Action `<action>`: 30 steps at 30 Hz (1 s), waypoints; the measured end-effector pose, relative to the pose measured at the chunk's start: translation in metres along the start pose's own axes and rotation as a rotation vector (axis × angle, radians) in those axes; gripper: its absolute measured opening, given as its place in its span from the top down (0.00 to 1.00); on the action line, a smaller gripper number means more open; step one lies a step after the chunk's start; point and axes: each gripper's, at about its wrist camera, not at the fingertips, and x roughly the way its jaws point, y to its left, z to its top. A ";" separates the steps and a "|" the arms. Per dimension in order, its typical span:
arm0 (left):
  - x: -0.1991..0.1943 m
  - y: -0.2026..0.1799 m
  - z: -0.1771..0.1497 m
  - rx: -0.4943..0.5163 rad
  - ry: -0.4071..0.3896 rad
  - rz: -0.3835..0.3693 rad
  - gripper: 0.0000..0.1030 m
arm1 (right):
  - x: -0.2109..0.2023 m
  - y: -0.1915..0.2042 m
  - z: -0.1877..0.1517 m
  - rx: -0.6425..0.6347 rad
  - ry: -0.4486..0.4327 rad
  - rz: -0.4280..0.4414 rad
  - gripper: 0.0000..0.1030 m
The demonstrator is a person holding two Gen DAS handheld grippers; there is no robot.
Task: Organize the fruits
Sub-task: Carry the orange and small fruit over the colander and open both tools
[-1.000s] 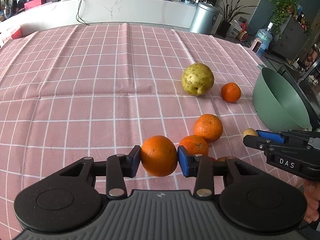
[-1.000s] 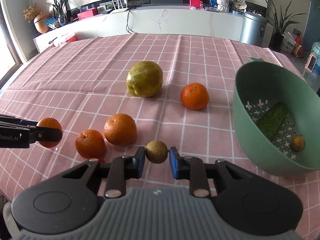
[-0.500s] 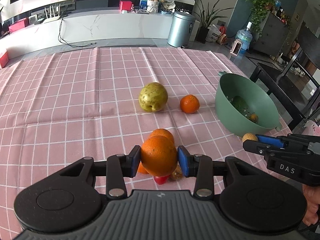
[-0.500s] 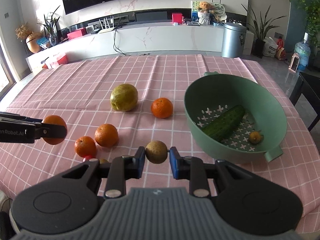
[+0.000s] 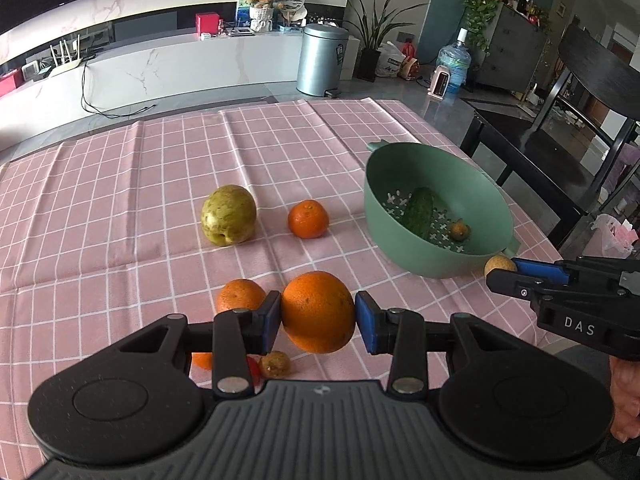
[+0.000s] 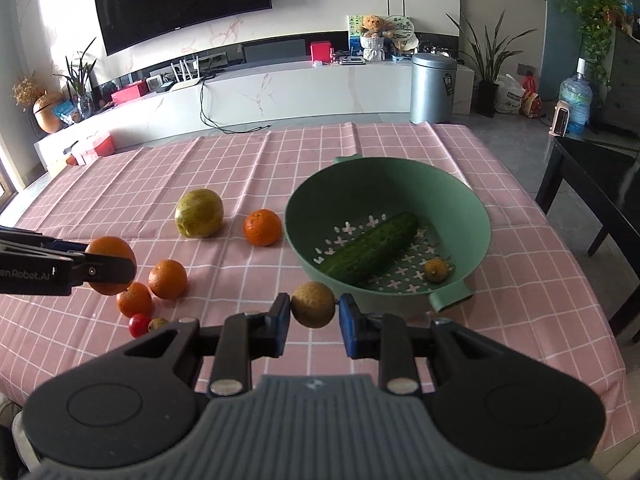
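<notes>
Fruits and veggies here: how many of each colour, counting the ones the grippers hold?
Orange: 4, one in the left gripper, three on the cloth
Yellow-green: 1
Brownish-yellow: 3
Red: 1
Green: 1 cucumber
Total: 10

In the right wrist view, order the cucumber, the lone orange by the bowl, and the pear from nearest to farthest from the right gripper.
1. Cucumber: in the green bowl, just ahead and right of the right gripper.
2. Orange: on the cloth, left of the bowl.
3. Pear: farther left, beyond the orange.
</notes>
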 end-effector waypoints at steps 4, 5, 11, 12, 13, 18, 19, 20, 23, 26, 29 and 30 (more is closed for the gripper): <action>0.006 -0.012 0.005 0.017 0.003 -0.013 0.56 | -0.002 -0.009 -0.001 0.011 -0.001 -0.010 0.78; 0.007 -0.015 0.006 0.022 0.004 -0.016 0.56 | -0.003 -0.011 -0.001 0.013 -0.001 -0.012 0.78; 0.015 -0.033 0.019 0.066 0.006 -0.031 0.56 | -0.005 -0.019 0.006 0.020 -0.015 -0.017 0.78; 0.017 -0.037 0.022 0.076 0.005 -0.033 0.56 | -0.005 -0.020 0.008 0.020 -0.019 -0.018 0.78; 0.020 -0.042 0.026 0.088 0.003 -0.037 0.56 | -0.005 -0.022 0.009 0.021 -0.023 -0.020 0.78; 0.037 -0.063 0.046 0.148 0.004 -0.041 0.56 | 0.000 -0.033 0.023 0.022 -0.040 -0.027 0.78; 0.041 -0.066 0.049 0.156 0.008 -0.041 0.56 | 0.002 -0.035 0.025 0.020 -0.042 -0.027 0.78; 0.046 -0.069 0.053 0.161 0.012 -0.045 0.56 | 0.004 -0.036 0.028 0.017 -0.041 -0.027 0.78; 0.060 -0.075 0.063 0.177 0.024 -0.060 0.56 | 0.013 -0.042 0.034 0.004 -0.035 -0.029 0.78; 0.075 -0.079 0.072 0.190 0.037 -0.057 0.56 | 0.025 -0.051 0.040 0.006 -0.026 -0.028 0.78; 0.091 -0.081 0.078 0.192 0.056 -0.053 0.56 | 0.043 -0.060 0.045 0.031 -0.005 -0.018 0.78; 0.096 -0.082 0.079 0.196 0.066 -0.049 0.56 | 0.048 -0.063 0.047 0.039 0.002 -0.012 0.78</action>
